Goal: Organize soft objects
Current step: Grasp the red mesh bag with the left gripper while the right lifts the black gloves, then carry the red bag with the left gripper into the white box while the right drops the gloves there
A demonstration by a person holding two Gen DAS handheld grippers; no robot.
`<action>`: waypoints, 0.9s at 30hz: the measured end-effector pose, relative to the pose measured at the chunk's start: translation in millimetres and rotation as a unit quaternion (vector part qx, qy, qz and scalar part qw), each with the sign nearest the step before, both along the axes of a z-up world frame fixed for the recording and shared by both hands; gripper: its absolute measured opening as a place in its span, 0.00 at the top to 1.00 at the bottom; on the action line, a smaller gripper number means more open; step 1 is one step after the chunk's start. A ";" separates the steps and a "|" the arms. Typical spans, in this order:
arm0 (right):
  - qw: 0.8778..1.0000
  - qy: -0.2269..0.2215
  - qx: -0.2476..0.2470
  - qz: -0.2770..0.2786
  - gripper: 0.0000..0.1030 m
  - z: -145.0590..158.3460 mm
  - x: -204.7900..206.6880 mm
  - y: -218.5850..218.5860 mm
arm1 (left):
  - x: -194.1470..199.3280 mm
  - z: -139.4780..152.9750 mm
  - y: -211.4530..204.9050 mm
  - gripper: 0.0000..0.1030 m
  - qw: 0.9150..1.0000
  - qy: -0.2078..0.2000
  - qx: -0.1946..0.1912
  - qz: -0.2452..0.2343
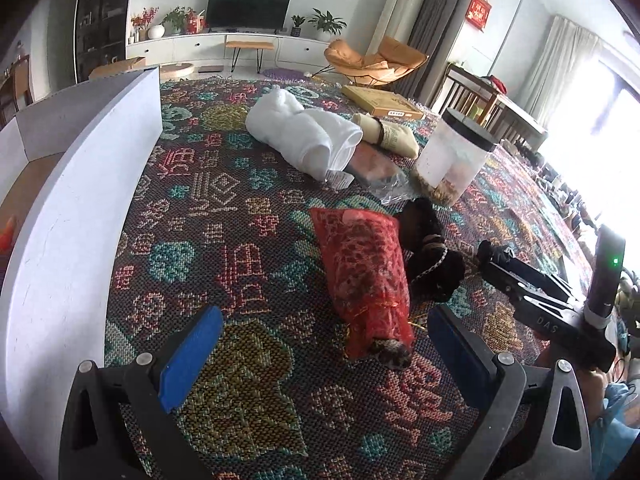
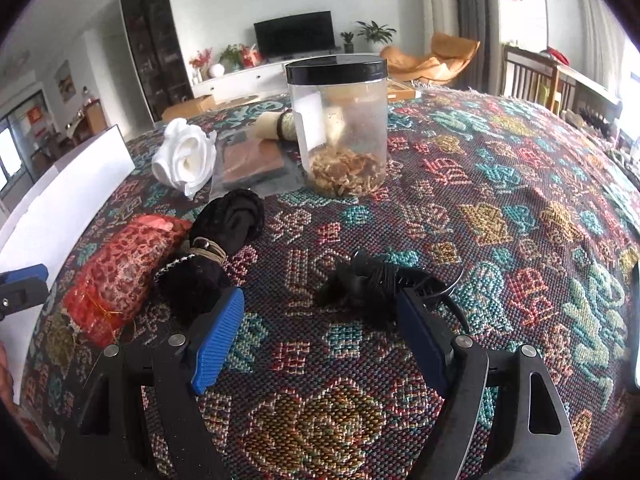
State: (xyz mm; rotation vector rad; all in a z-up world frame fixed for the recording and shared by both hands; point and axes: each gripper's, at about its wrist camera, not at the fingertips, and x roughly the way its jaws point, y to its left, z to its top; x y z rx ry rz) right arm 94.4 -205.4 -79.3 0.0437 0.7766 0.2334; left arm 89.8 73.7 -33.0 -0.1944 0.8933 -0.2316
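Note:
A red mesh bundle lies on the patterned cloth, just ahead of my left gripper, which is open with nothing between its blue pads. Against the bundle's right side rests a black cloth bundle tied with cord. In the right wrist view the same red bundle and black bundle lie to the left. My right gripper is open and low over the cloth. A small black tangled thing lies by its right fingertip, not pinched. A rolled white towel and a beige roll lie farther back.
A white open box stands along the left edge of the cloth. A clear jar with a black lid stands mid-table, with a plastic-wrapped packet beside it. A flat cardboard box lies at the far edge. The right gripper's frame is at the right.

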 end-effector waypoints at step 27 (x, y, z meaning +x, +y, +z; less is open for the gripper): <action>0.995 0.050 0.080 0.023 0.22 14.9 21.8 35.9 | 26.7 -31.6 -10.8 0.75 0.998 0.034 0.042 0.017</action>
